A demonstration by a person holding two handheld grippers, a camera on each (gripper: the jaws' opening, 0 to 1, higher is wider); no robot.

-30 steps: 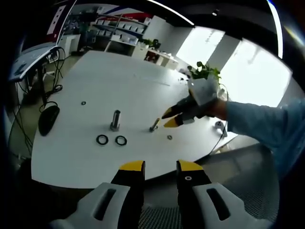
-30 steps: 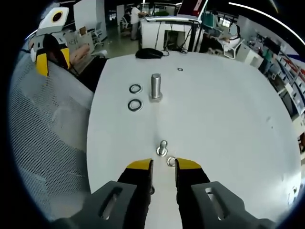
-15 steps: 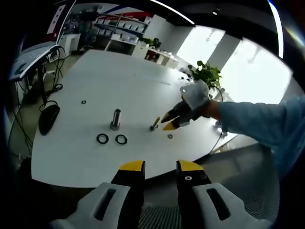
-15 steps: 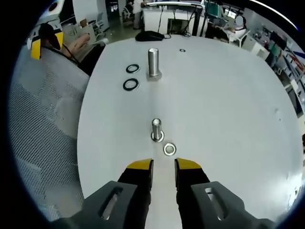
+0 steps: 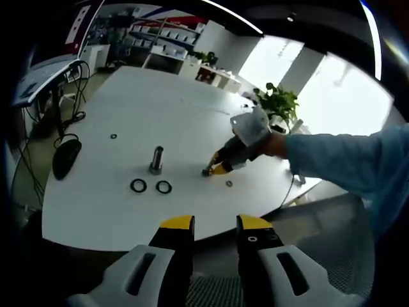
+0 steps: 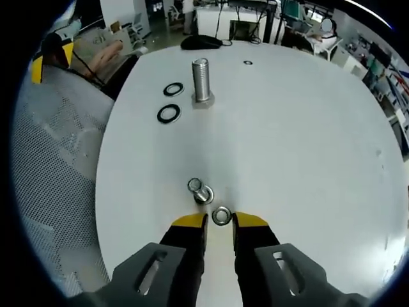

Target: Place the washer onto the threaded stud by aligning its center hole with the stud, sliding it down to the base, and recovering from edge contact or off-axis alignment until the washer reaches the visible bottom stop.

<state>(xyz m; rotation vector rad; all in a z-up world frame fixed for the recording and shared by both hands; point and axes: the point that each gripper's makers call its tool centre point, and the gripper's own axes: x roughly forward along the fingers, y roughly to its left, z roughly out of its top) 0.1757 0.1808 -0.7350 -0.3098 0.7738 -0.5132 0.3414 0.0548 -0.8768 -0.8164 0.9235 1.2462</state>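
Observation:
On the white table (image 6: pixel 307 141) a small silver washer (image 6: pixel 221 215) lies flat, right at the tips of my right gripper (image 6: pixel 219 223). That gripper is open and holds nothing. The short threaded stud (image 6: pixel 200 192) stands just ahead of it, slightly left of the washer. From the left gripper view, the right gripper (image 5: pixel 220 167) reaches in from the right, its tips low beside the stud (image 5: pixel 206 171), and the washer (image 5: pixel 229 183) rests on the table close by. My left gripper (image 5: pixel 216 225) hovers open off the table's near edge.
A larger threaded stud (image 6: pixel 201 80) stands farther along, with two black rings (image 6: pixel 169 114) beside it. One tiny washer (image 6: pixel 248 62) and a black mouse (image 6: pixel 201 43) lie near the far edge. A potted plant (image 5: pixel 276 102) stands behind the right arm's sleeve (image 5: pixel 345 166).
My right gripper has come down and forward to the short stud, so the washer now lies at its tips. The left gripper has held still.

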